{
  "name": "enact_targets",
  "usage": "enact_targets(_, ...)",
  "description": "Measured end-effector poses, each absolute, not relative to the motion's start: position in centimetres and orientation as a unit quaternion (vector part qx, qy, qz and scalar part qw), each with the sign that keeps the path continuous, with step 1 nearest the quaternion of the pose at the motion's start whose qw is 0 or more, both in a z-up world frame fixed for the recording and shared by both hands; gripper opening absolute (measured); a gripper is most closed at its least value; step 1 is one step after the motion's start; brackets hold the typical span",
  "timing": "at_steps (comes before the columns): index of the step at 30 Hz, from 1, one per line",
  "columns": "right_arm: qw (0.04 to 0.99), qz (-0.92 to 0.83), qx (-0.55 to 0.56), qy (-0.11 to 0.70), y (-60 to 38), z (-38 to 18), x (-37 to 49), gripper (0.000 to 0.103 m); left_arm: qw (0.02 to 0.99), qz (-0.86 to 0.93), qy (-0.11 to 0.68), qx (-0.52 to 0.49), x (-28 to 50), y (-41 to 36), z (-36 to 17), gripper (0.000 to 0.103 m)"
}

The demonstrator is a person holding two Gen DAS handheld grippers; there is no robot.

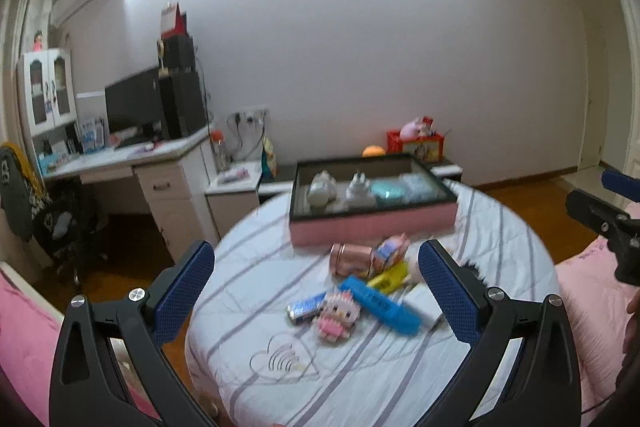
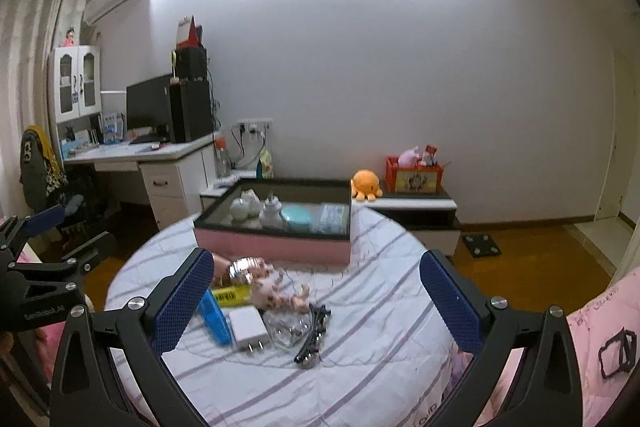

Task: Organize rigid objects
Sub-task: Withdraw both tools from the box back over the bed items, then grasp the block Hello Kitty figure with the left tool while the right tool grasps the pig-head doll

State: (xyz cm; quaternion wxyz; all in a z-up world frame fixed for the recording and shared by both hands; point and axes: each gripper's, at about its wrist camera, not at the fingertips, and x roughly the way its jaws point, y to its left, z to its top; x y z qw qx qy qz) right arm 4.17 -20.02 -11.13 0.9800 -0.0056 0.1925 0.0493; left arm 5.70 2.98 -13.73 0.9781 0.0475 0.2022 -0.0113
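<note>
Sitting at the far side of a round striped table (image 1: pixel 248 307): a pink tray (image 2: pixel 272 247) with a dark rim. Holding four things in a row inside: a white figure (image 2: pixel 245 206) at the left, a white plug (image 2: pixel 272 213), a teal disc (image 2: pixel 297 218), a clear packet (image 2: pixel 332 215) at the right.

Lying loose on the cloth in front of the tray, clustered together: a copper can (image 1: pixel 348 259) on its side, just beside a small printed box (image 1: pixel 390 251); a yellow pack (image 1: pixel 390 279); a blue case (image 1: pixel 380 301) slanting across; a pink block doll (image 1: pixel 336 313) touching a blue-silver wrapper (image 1: pixel 306 307). Showing in the right view as well: a white charger (image 2: pixel 249 327), a small doll (image 2: pixel 280 293), a dark cable (image 2: pixel 314 335).

Hovering over the near edge, left gripper (image 1: pixel 316 291) with jaws wide apart, gripping nothing. Hanging likewise, right gripper (image 2: pixel 316 301), jaws spread, nothing between them.

Standing behind: a desk (image 2: pixel 160 151) with a monitor (image 2: pixel 148 105), an orange octopus toy (image 2: pixel 366 183), a red box (image 2: pixel 414 175) on a low cabinet.
</note>
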Motion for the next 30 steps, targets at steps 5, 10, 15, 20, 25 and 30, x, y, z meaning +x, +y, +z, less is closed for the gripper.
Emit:
enact_targets(5, 0.972, 0.049, -0.004, 0.229, -20.2, -13.5, 5.6, 0.103, 0.967, 0.003, 0.250, 0.046, 7.2, 4.3, -16.9, 0.103)
enact_targets(10, 0.964, 0.050, -0.005, 0.260, -20.0, -15.7, 7.0, 0.103, 0.954, -0.011, 0.299, 0.026, 9.2, 5.3, -20.1, 0.103)
enact_targets(15, 0.955, 0.054, -0.004, 0.292, -19.8, -17.7, 8.7, 0.103, 0.940, -0.011, 0.340, 0.033, 11.5, 4.9, -23.1, 0.103)
enact_targets(20, 0.947, 0.051, -0.004, 0.316, -19.9, -19.2, 10.6, 0.103, 0.928, -0.021, 0.370, 0.036, 13.5, 4.4, -25.2, 0.103)
enact_targets(25, 0.940, 0.051, -0.004, 0.336, -19.8, -20.5, 12.3, 0.103, 0.921, -0.021, 0.386, 0.040, 15.5, 4.0, -26.5, 0.100)
enact_targets(30, 0.936, 0.054, -0.006, 0.348, -19.4, -21.2, 13.5, 0.103, 0.916, -0.034, 0.398, 0.044, 16.6, 3.1, -27.1, 0.068)
